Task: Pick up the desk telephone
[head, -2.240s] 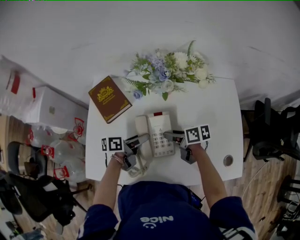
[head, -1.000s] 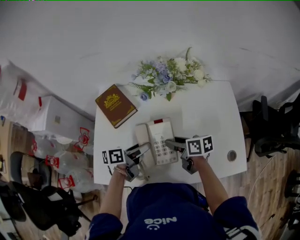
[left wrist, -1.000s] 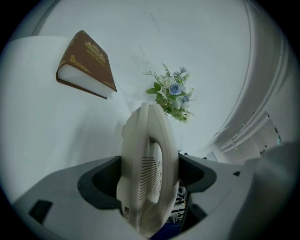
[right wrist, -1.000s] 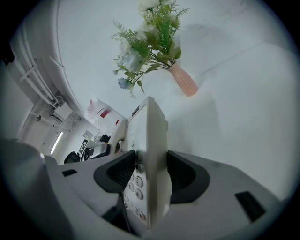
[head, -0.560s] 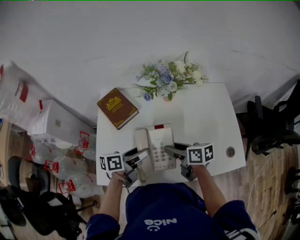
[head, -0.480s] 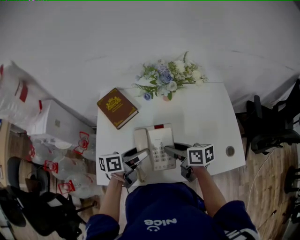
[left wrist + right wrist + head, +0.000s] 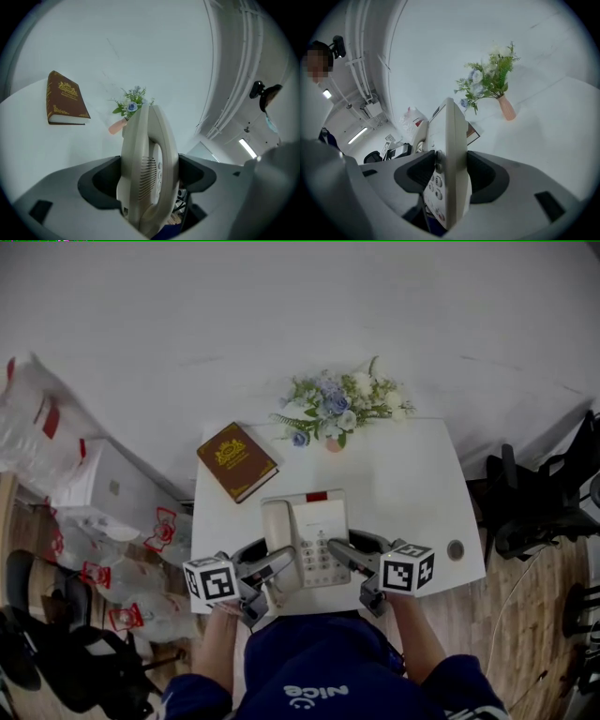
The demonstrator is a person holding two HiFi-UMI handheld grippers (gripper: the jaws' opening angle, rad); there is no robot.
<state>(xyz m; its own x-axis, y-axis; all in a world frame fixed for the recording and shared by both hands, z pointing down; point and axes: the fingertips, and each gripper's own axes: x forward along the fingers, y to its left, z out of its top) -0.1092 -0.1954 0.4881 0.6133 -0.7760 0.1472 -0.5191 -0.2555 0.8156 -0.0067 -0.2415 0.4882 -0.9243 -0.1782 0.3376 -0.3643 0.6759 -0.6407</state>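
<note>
- A brown book (image 7: 236, 460) is seen at the counter's (image 7: 412, 484) 10 o'clock.
- The left tongs (image 7: 270, 568) are clamped on the handset side of the desk telephone (image 7: 309, 532).
- The desk telephone is held at the counter's 6 o'clock.
- The right tongs (image 7: 339, 557) are clamped on its keypad side.

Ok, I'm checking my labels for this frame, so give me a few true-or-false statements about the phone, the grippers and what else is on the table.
1. The left gripper and the right gripper each have their fingers closed on the desk telephone. True.
2. The brown book lies on top of the telephone. False: it lies apart from it on the table, farther back and to the left.
3. The flowers stand in a pink vase. True.
4. The handset lies loose on the table. False: it rests on the telephone's left side.
</note>
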